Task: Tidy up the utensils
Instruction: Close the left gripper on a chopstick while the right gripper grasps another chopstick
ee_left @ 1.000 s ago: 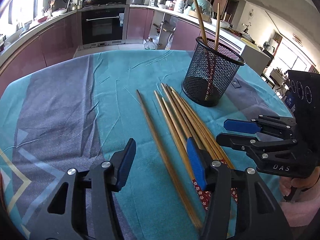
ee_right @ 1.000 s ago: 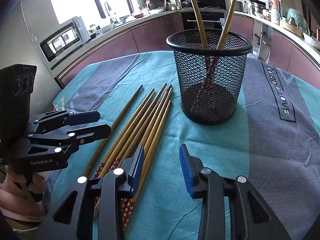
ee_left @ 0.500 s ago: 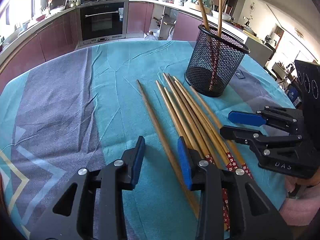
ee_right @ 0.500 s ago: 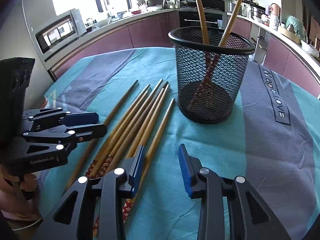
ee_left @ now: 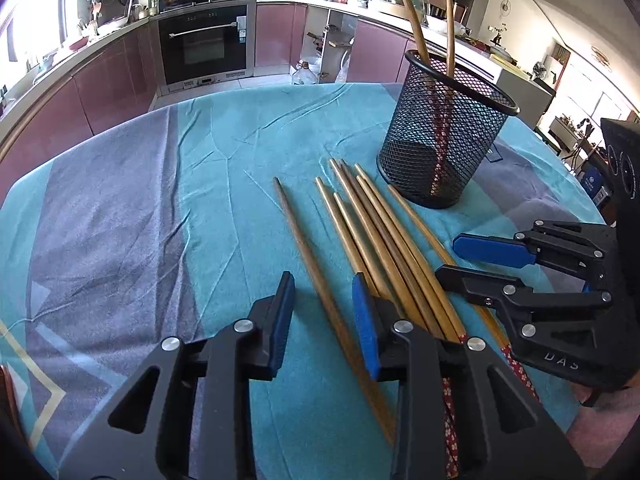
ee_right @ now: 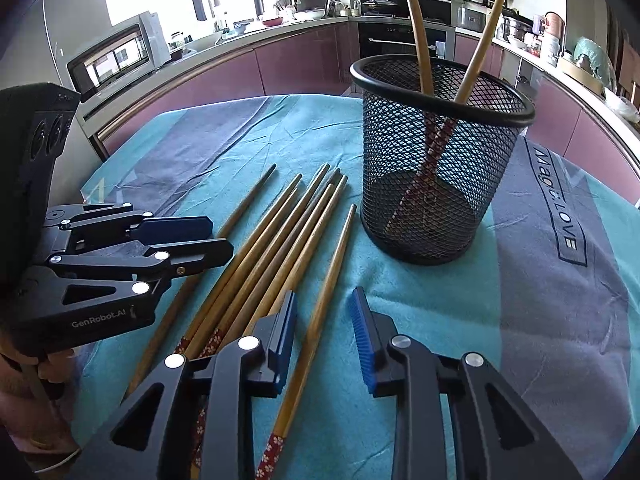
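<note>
Tilting both tools down over the teal tablecloth (ee_left: 224,152), you straddle the darkest wooden chopstick (ee_left: 316,280) with your left gripper (ee_left: 324,312), your right gripper (ee_right: 324,332) straddles another; both jaws have just narrowed, neither pinching yet, beside the black mesh cup (ee_right: 436,160).

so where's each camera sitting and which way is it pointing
Left wrist: on the left gripper, angled down at the chopsticks; its jaws straddle the darkest one, apart.
Right wrist: on the right gripper, angled down; jaws straddle one chopstick, a hand at the left edge.
Shared: the mesh cup, the chopsticks, each other's gripper.
</note>
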Available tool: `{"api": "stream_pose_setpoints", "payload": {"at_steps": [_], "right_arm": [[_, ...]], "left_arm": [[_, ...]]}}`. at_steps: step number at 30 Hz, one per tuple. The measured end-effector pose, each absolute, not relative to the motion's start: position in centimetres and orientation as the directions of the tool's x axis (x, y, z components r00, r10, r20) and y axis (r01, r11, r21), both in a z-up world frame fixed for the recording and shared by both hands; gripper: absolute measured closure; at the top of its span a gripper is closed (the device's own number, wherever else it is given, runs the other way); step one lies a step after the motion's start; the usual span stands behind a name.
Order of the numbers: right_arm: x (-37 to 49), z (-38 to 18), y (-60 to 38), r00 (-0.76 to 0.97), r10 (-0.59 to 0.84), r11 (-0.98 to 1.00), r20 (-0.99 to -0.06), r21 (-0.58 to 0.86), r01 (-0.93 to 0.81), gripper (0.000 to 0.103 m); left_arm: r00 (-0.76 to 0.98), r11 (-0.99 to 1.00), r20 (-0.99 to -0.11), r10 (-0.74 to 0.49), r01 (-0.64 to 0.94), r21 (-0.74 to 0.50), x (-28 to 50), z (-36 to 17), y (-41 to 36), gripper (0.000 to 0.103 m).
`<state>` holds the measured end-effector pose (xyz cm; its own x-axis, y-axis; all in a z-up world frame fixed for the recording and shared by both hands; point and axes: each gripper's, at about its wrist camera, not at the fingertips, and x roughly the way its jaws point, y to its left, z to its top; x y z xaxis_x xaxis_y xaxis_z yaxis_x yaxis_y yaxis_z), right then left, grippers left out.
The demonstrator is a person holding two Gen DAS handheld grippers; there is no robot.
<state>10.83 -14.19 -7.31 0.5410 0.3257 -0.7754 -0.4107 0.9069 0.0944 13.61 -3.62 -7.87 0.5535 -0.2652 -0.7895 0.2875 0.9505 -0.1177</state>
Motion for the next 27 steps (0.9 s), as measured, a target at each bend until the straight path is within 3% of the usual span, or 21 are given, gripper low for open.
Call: {"api": "stream_pose_setpoints", "payload": {"at_steps": [10,27], "right_arm": [[11.7,-7.3,-14.7,0.53,0.355,0.908,-0.77,0.149,-0.391,0.096],[10.8,-5.9,-16.4,0.53,0.429,0.885,-0.731,0.222,-0.41,0.098]], "left_arm": [[0.558,0.96,-0.79,-0.253,0.246,-0.134,14.6,-8.0,-3.5,0.09],[0.569,0.959,-0.777,-0.271,0.233,-0.163,13.2,-7.6,-2.9,0.095]]}}
